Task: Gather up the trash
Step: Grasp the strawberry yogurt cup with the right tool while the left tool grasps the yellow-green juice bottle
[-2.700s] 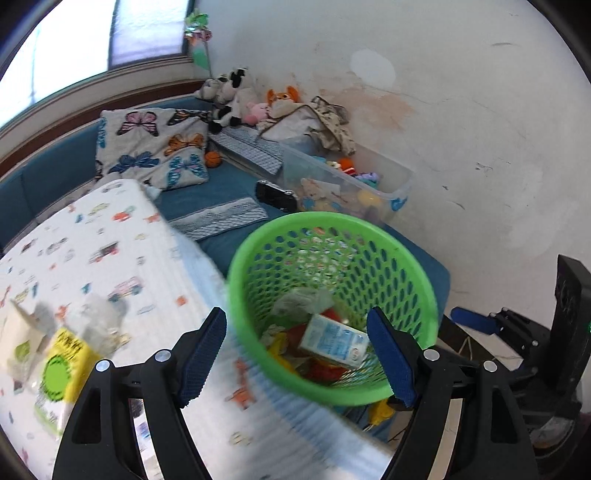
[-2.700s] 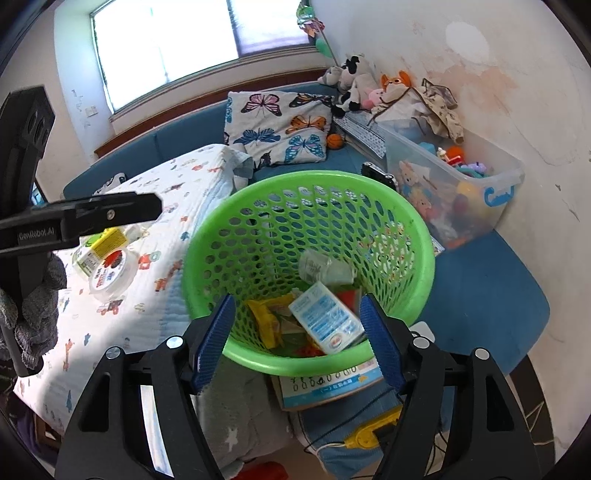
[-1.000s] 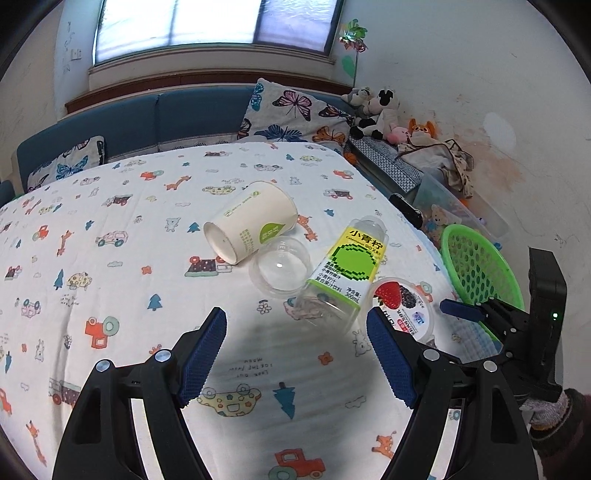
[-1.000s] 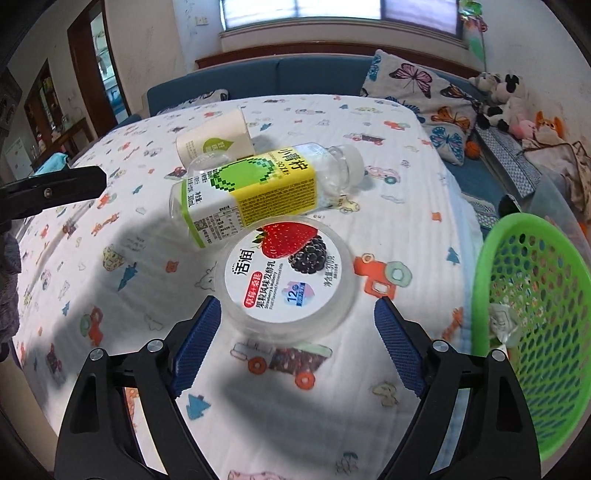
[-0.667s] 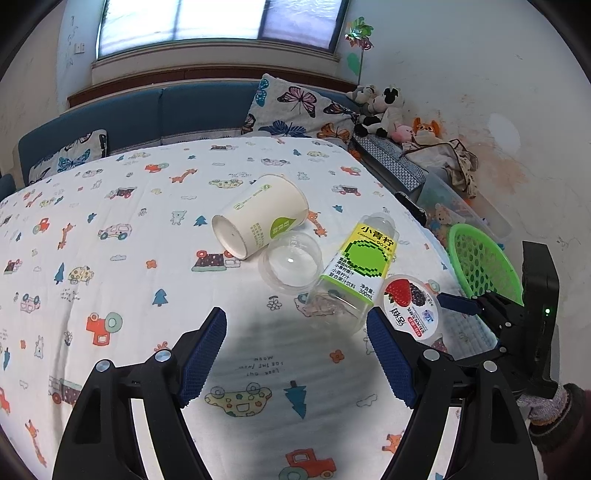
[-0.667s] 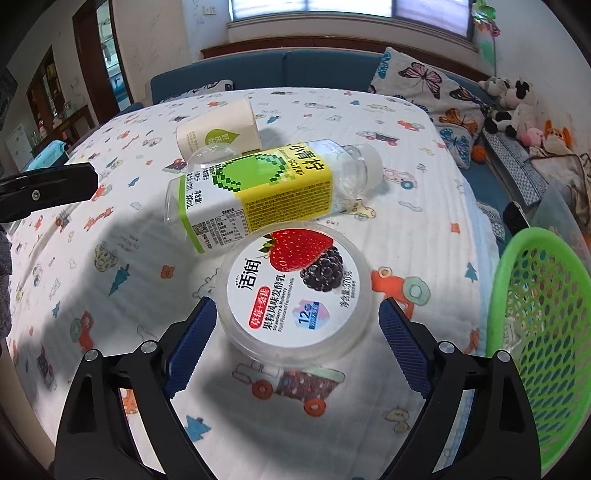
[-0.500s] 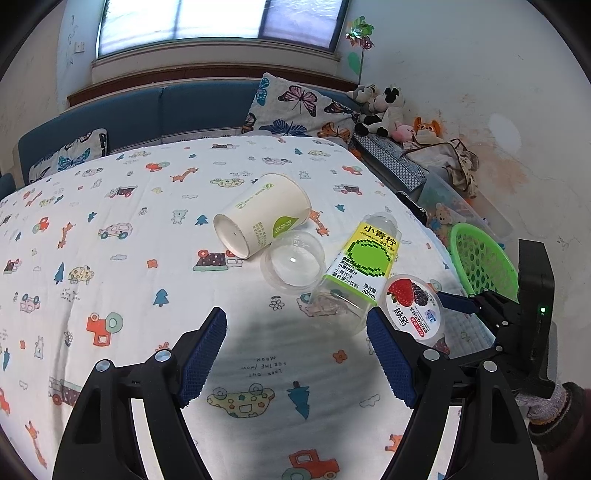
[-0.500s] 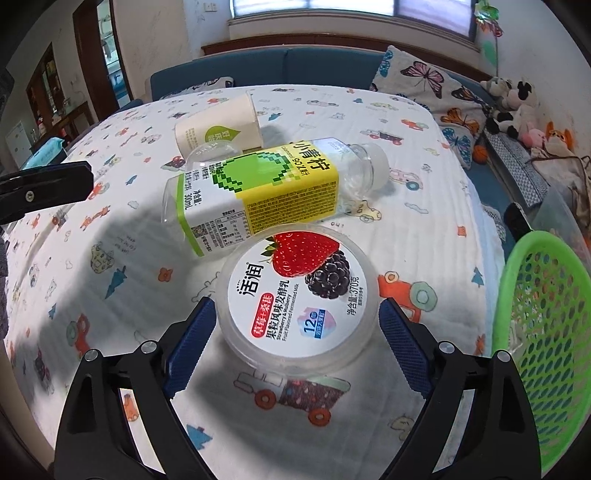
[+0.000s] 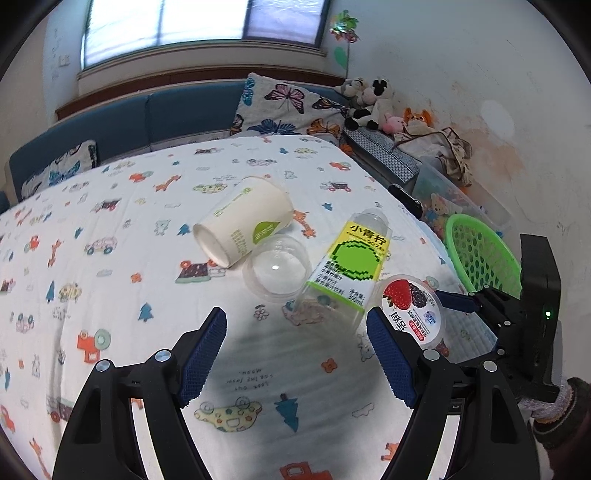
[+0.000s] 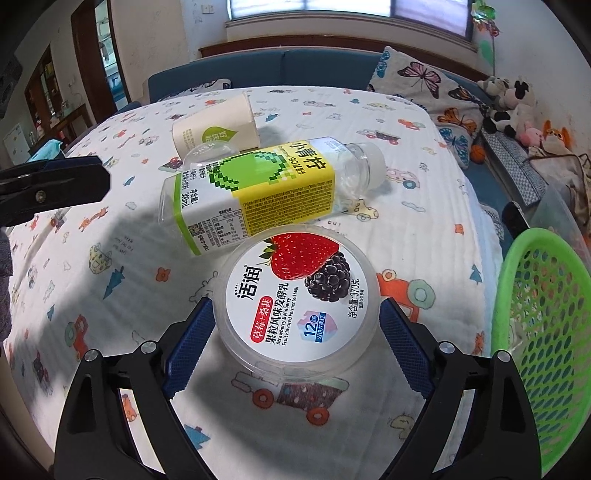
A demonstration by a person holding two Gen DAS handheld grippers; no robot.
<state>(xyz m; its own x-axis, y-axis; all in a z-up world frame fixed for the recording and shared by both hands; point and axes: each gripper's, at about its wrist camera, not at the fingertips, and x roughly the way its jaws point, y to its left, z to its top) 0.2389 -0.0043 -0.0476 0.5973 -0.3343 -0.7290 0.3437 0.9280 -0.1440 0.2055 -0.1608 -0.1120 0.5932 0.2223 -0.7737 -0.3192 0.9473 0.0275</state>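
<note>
Straddling the yogurt tub (image 10: 301, 301) on the near right of the bedspread (image 10: 424, 122), your right gripper (image 10: 295, 332) gapes without pressing it, left gripper (image 9: 295, 354) wide and empty, green basket (image 10: 546, 332) far right.

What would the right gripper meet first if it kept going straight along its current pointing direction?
Most likely the yogurt tub. It already sits between the right gripper's open fingers, dead centre in the right wrist view, ahead of the lying bottle. Exact depth is unclear.

Bright daylight from window (image 9: 199, 22), sharp pics, fisheye edges, gripper shadows
</note>
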